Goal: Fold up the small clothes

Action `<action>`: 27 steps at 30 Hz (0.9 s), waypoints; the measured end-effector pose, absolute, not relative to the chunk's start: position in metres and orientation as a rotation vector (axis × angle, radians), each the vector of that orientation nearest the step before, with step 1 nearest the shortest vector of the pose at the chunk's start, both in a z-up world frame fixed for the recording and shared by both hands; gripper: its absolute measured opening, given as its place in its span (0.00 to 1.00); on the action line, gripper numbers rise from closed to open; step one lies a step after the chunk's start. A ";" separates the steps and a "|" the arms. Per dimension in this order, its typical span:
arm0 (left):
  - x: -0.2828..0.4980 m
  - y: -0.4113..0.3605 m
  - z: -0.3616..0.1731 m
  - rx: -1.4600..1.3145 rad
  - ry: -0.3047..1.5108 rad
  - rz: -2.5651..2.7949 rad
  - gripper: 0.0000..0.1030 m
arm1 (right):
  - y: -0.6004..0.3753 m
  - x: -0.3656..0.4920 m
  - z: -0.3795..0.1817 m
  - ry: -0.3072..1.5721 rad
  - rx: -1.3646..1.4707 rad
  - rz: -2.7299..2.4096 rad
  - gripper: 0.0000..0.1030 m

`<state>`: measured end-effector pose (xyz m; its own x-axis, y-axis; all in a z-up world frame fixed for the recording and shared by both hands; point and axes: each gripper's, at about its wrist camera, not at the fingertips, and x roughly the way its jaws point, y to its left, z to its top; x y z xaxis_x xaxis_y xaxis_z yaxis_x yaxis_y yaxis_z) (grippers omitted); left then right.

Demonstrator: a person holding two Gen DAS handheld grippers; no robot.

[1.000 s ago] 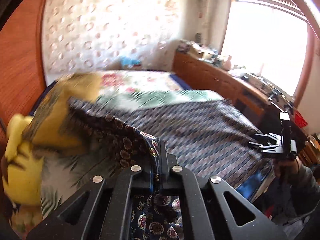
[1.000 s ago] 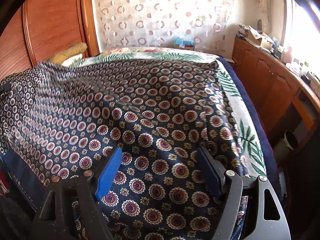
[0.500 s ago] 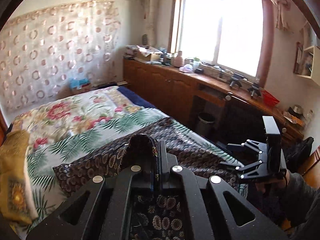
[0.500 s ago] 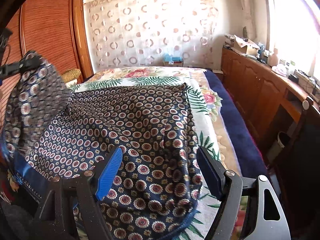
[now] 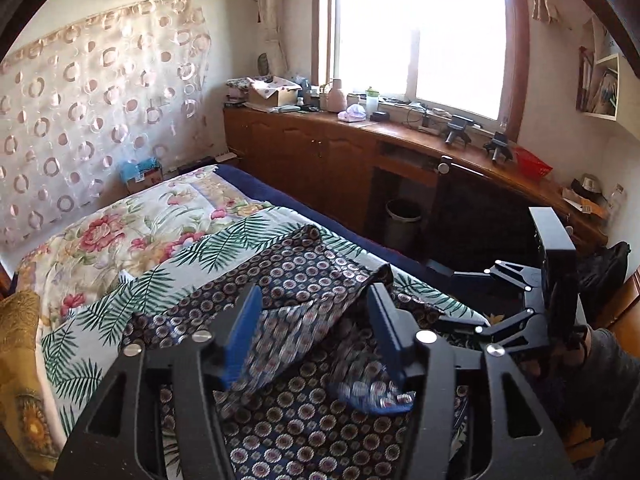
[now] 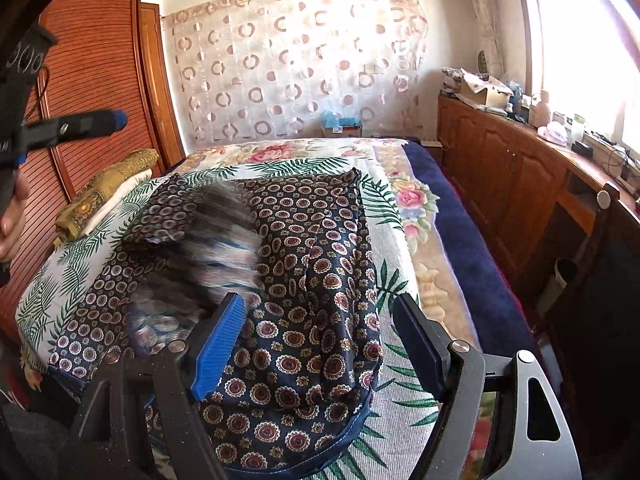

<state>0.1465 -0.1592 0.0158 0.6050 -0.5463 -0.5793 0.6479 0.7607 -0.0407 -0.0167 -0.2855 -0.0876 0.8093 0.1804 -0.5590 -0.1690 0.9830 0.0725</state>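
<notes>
A dark blue garment with round medallion print (image 6: 320, 264) lies on the bed, partly folded over. Its left part (image 6: 208, 236) is motion-blurred, falling onto the rest. The same garment shows in the left wrist view (image 5: 304, 280), below and ahead of my left gripper (image 5: 316, 328), which is open and holds nothing. My right gripper (image 6: 320, 340) is open and empty just above the garment's near edge. The left gripper also shows in the right wrist view (image 6: 80, 124), raised at the left. The right gripper shows in the left wrist view (image 5: 516, 300) at the right.
The bed has a floral and palm-leaf cover (image 6: 400, 200). A yellow patterned pillow (image 6: 108, 184) lies at the bed's left side by a wooden wardrobe (image 6: 92, 80). A long wooden cabinet (image 5: 340, 160) with clutter runs under the window. A bin (image 5: 402, 220) stands beside the bed.
My left gripper has opened and let go of the garment, and the released cloth is dropping onto the bed. The right gripper has stayed open above the near edge.
</notes>
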 end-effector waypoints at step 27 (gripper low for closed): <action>0.120 -0.038 -0.061 0.032 0.705 -0.455 0.62 | -0.254 0.063 -0.108 0.773 0.035 0.212 0.76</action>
<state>0.1197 -0.0381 -0.0611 0.6680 -0.3927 -0.6321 0.4142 0.9019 -0.1226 0.0632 -0.2539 -0.1080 0.6955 0.2027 -0.6894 -0.1768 0.9782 0.1093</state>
